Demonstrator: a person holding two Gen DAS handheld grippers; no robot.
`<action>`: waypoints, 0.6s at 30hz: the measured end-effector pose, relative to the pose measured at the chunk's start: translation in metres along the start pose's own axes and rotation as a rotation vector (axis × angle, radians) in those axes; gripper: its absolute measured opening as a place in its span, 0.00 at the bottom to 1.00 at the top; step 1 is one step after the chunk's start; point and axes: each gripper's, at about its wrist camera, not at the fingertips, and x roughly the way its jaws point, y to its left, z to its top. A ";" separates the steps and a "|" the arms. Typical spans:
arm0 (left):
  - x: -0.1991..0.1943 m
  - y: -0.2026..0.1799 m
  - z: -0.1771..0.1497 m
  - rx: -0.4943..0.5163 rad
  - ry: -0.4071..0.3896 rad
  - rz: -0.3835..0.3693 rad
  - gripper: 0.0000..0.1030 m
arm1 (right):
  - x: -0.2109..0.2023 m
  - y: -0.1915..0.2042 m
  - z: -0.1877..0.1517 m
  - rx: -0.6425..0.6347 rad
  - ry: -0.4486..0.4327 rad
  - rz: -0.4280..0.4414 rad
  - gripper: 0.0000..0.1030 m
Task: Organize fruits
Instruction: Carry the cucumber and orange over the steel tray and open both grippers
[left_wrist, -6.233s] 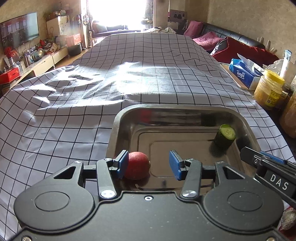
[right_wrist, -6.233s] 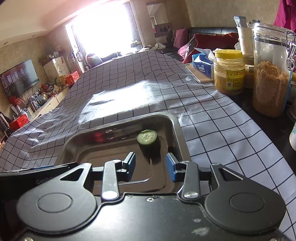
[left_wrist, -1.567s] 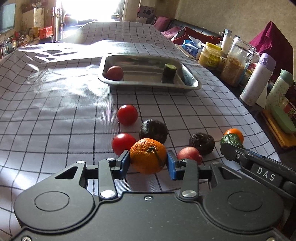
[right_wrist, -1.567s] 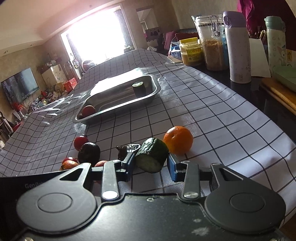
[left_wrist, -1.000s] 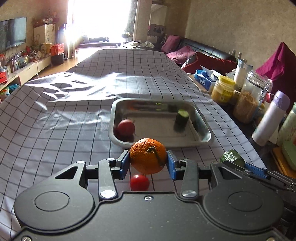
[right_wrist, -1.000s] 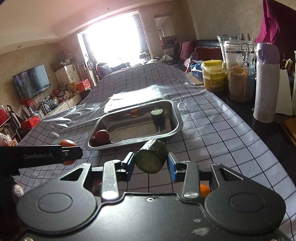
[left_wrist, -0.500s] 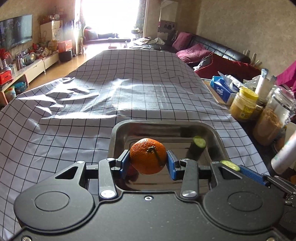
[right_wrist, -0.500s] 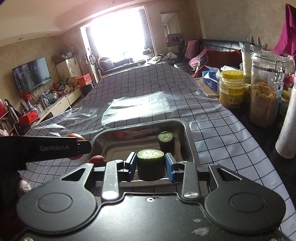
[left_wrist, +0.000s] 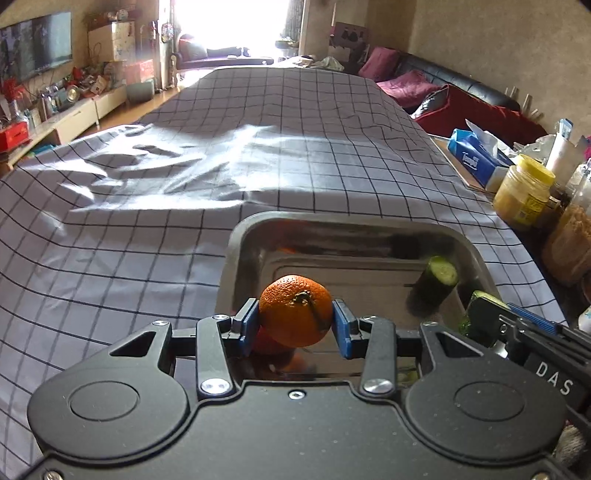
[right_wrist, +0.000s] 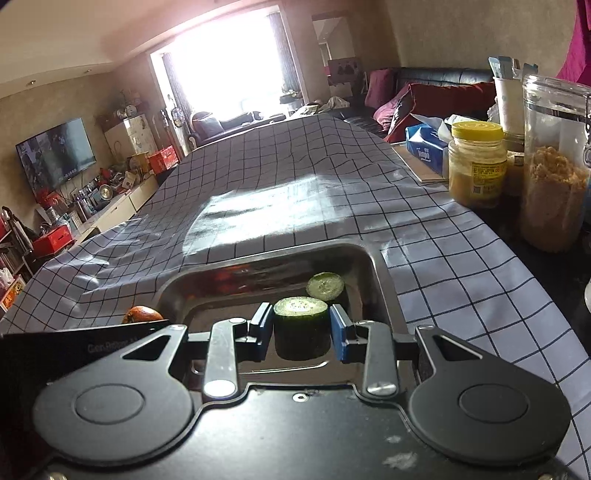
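Note:
My left gripper (left_wrist: 295, 328) is shut on an orange (left_wrist: 295, 310) and holds it over the near left part of the metal tray (left_wrist: 236, 236). A red fruit (left_wrist: 264, 343) lies in the tray just below the orange, mostly hidden. A cucumber piece (left_wrist: 436, 282) stands in the tray's right side. My right gripper (right_wrist: 300, 334) is around a second cucumber piece (right_wrist: 301, 328), which stands upright low in the tray (right_wrist: 384, 277); its blue pads (right_wrist: 338, 332) sit slightly apart from it. The first cucumber piece (right_wrist: 325, 286) stands just behind.
The tray sits on a checked tablecloth (left_wrist: 184, 166). To the right stand a yellow-lidded jar (right_wrist: 476, 162), a glass jar of brown crumbs (right_wrist: 554, 177) and a blue tissue pack (right_wrist: 424, 147). The left gripper's body (right_wrist: 74, 354) shows at the right wrist view's left edge.
Both grippers have moved forward and down over the tray. The orange now hangs over the red fruit. The right gripper's cucumber piece has come down into the tray, and the pads have loosened.

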 end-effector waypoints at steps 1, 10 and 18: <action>0.001 -0.001 0.000 -0.002 0.002 -0.011 0.48 | 0.000 -0.002 -0.001 -0.001 0.000 -0.008 0.34; -0.001 -0.015 -0.008 0.062 -0.037 0.021 0.48 | -0.002 -0.003 -0.001 0.000 -0.031 -0.025 0.34; -0.005 -0.021 -0.011 0.099 -0.085 0.042 0.50 | 0.004 -0.003 -0.003 0.001 -0.015 -0.027 0.34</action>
